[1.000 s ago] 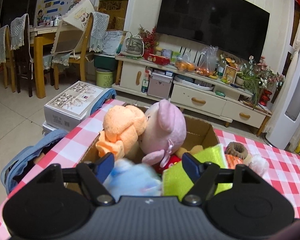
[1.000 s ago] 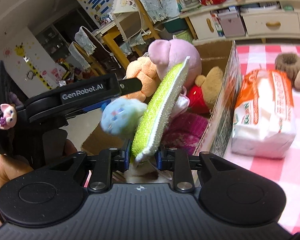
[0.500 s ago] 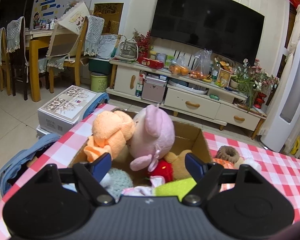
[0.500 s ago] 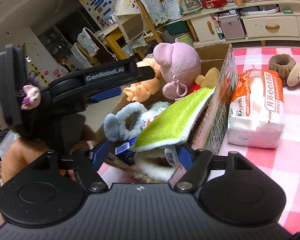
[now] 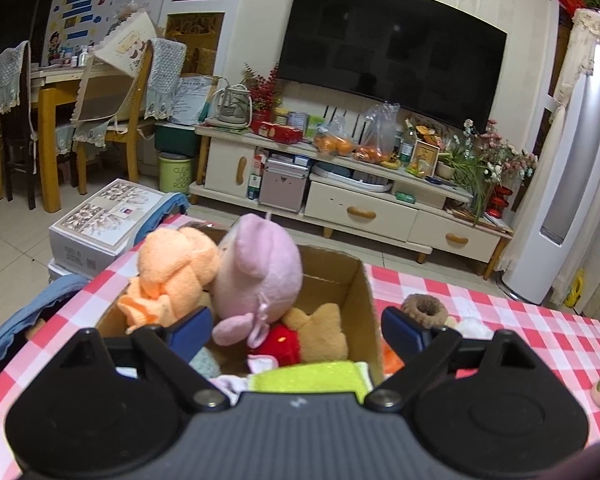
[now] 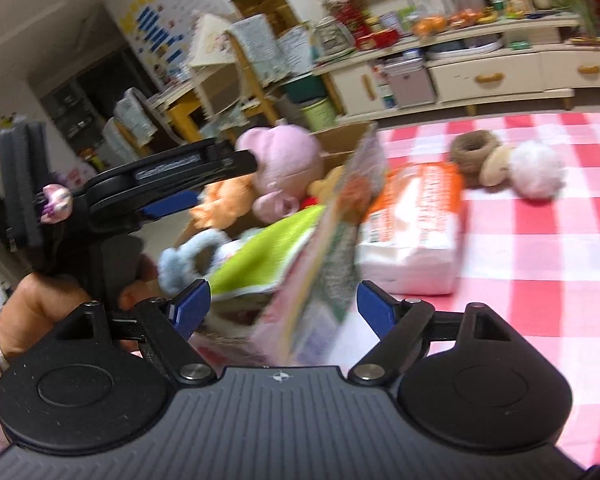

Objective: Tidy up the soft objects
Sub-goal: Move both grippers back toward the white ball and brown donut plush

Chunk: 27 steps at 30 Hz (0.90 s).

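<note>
- Lime-green, the scrubbing cloth (image 6: 268,258) lies in the near end of the cardboard box (image 5: 364,296), half over a pale blue plush ring (image 6: 180,260); a pink plush (image 5: 260,276), an orange plush (image 5: 172,268) and a small red-and-tan bear (image 5: 300,340) fill the rest.
- The right gripper (image 6: 284,308) has just been opening and its jaws stand wide apart around the box's near corner, pressing on nothing.
- The left gripper (image 5: 296,330) has likewise been opening; its jaws are spread over the box, empty.
- Next, I judge, comes the tissue pack (image 6: 416,228) just beside the box: approach its side and squeeze gently, since it will dent.
- The red-checked tablecloth (image 6: 540,264) also carries a brown ring (image 6: 472,150) and a white fluffy ball (image 6: 536,168); behind stand a television (image 5: 392,44) and a cluttered cabinet (image 5: 360,208).
</note>
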Tool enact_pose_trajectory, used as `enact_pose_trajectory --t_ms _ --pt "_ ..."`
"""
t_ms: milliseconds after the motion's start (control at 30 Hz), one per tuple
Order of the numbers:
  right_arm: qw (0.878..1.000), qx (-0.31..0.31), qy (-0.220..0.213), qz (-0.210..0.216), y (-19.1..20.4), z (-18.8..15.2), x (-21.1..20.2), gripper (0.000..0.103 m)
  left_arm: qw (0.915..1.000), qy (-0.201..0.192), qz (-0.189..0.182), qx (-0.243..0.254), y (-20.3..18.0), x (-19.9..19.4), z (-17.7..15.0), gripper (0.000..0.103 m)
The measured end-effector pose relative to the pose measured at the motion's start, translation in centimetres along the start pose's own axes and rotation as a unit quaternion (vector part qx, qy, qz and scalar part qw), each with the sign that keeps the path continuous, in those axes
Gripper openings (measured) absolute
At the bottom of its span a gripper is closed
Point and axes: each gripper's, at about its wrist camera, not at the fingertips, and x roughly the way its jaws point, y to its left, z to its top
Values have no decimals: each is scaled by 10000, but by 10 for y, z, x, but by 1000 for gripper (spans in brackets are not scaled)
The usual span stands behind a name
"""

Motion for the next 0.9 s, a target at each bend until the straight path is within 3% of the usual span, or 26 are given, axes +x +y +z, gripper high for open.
enact_pose_trajectory --t_ms 367,900 --pt "9963 441 -333 -665 -34 -4 -17 102 9992 -11 -109 381 -30 0 -7 98" --pt "9866 860 -693 -1203 -80 -8 -42 103 9953 99 -345 899 -77 10 -19 101"
